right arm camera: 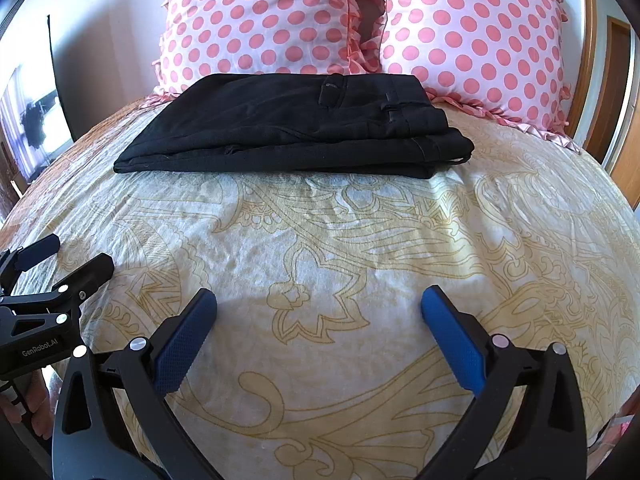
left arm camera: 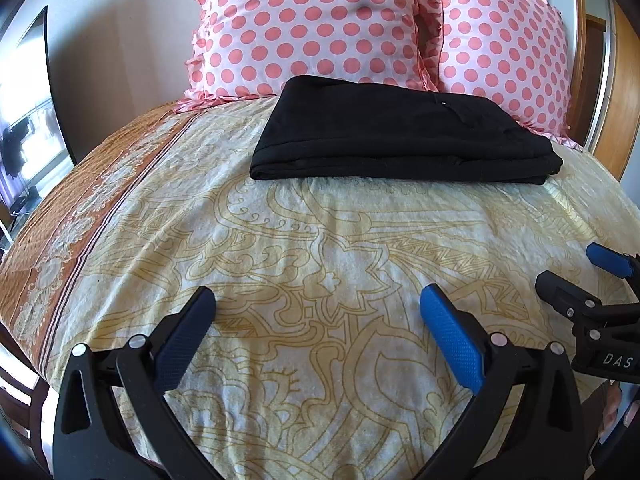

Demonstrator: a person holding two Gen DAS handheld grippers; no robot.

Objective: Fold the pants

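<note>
While black pants lie folded against polka-dot pillows: folding apparently done. Left gripper, right gripper both spread, empty (well short of cloth). Next, probably only tidying.

Lighting: bright daylight, blown-out window on my left. Bed sharp; fisheye edges bowed, corners vignetted black.

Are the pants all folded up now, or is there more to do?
Looks done: the pants lie in a neat folded stack on the bed, just in front of the pillows. Nothing is in hand: the left claw and right claw are both open, empty and back from the pants. Nothing obvious is left.
</note>
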